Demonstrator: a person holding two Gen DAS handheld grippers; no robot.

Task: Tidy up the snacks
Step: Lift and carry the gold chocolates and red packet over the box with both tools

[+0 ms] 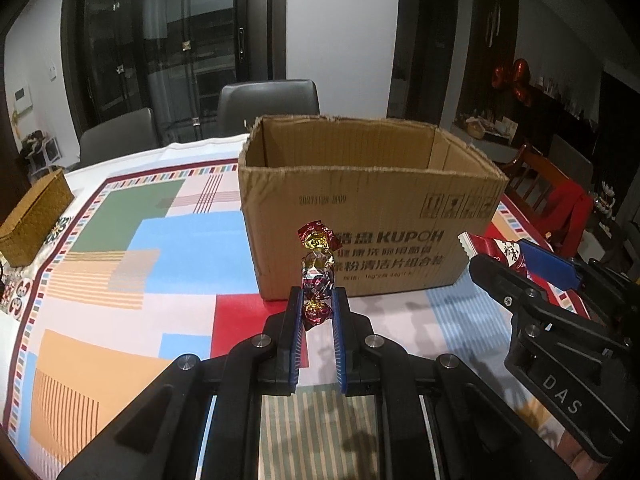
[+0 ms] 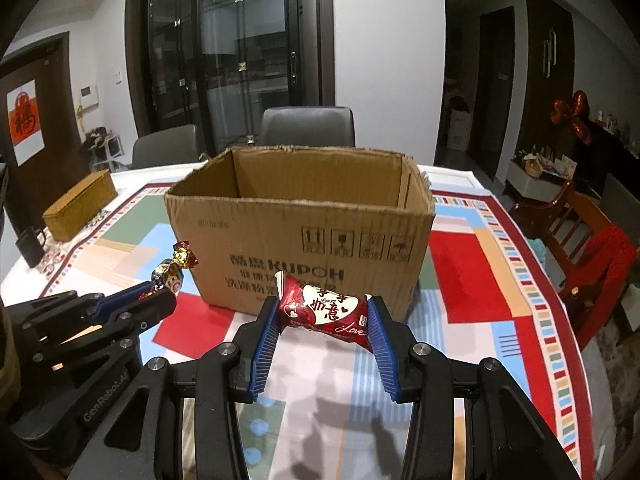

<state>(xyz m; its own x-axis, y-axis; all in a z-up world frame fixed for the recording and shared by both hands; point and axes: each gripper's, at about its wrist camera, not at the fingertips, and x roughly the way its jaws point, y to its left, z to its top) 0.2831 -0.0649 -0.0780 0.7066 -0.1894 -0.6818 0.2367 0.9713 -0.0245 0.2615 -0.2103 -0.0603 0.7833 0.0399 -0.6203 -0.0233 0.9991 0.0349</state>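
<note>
Now the left tool point(image 1: 318, 300) pinches a foil-wrapped candy point(image 1: 318, 268) between its blue pads point(image 1: 298, 336). The candy stands upright in the grip: its lower twist sits between the pads, its body and upper red-and-gold twist rise above the fingertips. Straight ahead of this tool, and beyond the candy, stands the open cardboard box point(image 1: 360, 216) on the worktop point(image 1: 120, 240); the candy is held in front of the box's near wall, below its rim and apart from it.

Off to that tool's right, the right tool point(image 1: 516, 268) shows from the side, with a red packet point(image 1: 492, 250) poking out ahead of its fingers.

From the right wrist view, the right tool point(image 2: 323, 308) grips the red packet point(image 2: 324, 308) crosswise, its fingers spread wide and pressed against the packet's two ends. The packet lies nearly level, slightly lower at its right end, its white heart label facing the camera. The box point(image 2: 300, 224) is just ahead of it, its near wall behind the packet and its opening higher up.

To this tool's left the left tool point(image 2: 154, 294) reaches in, its candy point(image 2: 172, 270) tilting up and forward by the box's left corner.

Further left of both tools, a woven basket point(image 2: 80, 210) and a dark mug point(image 2: 30, 246) sit on the worktop point(image 2: 480, 280), well apart from the box.
</note>
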